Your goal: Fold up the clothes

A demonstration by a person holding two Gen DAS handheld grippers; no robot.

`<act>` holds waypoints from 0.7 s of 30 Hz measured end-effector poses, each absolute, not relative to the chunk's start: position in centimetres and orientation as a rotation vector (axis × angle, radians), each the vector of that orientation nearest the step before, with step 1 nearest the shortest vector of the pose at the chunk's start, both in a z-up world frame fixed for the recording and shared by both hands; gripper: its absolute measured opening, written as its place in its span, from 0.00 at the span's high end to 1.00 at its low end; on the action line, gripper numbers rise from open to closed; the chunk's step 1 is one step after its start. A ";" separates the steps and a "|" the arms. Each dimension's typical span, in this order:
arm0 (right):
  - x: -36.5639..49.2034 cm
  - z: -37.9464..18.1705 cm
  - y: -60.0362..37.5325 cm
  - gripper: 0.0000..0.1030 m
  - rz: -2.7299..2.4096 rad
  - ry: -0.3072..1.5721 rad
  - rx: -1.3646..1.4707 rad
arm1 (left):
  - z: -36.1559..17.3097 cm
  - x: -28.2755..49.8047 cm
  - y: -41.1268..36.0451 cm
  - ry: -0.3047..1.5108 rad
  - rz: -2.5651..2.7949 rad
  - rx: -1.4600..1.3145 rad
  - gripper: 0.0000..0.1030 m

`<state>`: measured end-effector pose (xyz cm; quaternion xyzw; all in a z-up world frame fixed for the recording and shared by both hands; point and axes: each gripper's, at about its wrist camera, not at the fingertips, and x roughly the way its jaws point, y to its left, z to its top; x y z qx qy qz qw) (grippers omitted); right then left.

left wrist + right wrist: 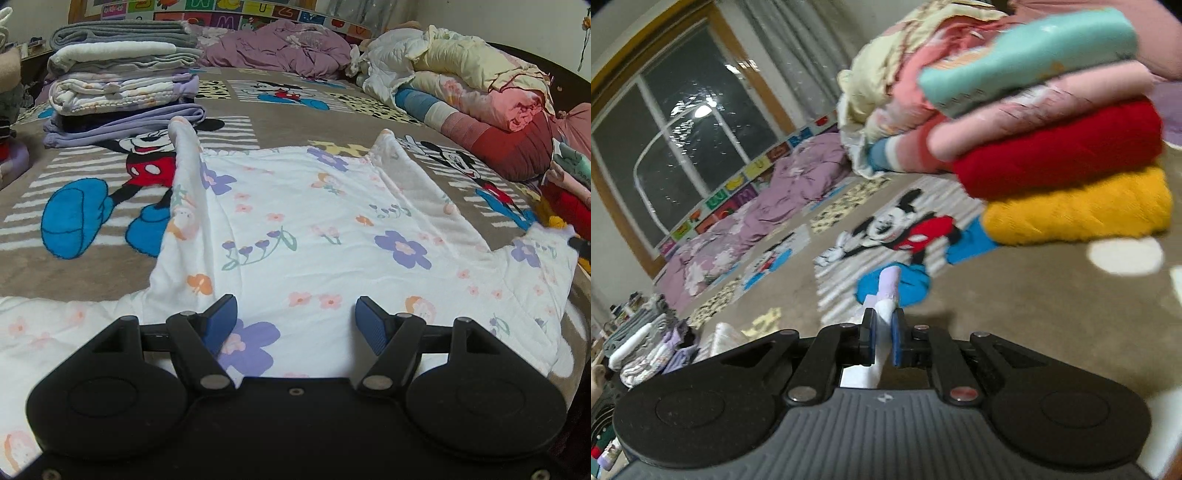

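Your right gripper (882, 332) fingers are pinching the floral garment's (314, 236) corner; your left gripper (295, 317) is hanging spread above it on the cartoon blanket (92, 258). Blurred folded stack (1063, 147) is crowding far right.

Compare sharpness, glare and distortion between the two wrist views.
Left wrist: sharp, evenly lit, floral garment crisp, fisheye bending the bed's far edge. Right wrist: motion-blurred, worst on the folded stack; lamp glare reflected in the dark window; the right gripper and its pinched cloth stay fairly sharp.
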<state>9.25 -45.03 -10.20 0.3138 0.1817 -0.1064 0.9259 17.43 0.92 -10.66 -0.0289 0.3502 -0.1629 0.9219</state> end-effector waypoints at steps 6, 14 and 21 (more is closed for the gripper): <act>8.4 -12.4 -45.7 0.90 -0.283 0.402 0.683 | -10.8 17.3 1.0 0.717 -0.340 -0.049 0.30; 8.9 -13.5 -46.1 0.88 -0.377 0.517 0.647 | -10.8 17.1 1.2 0.714 -0.347 -0.042 0.30; 8.0 -10.9 -43.3 0.78 -0.409 0.452 0.460 | -10.9 17.0 1.1 0.711 -0.345 -0.031 0.30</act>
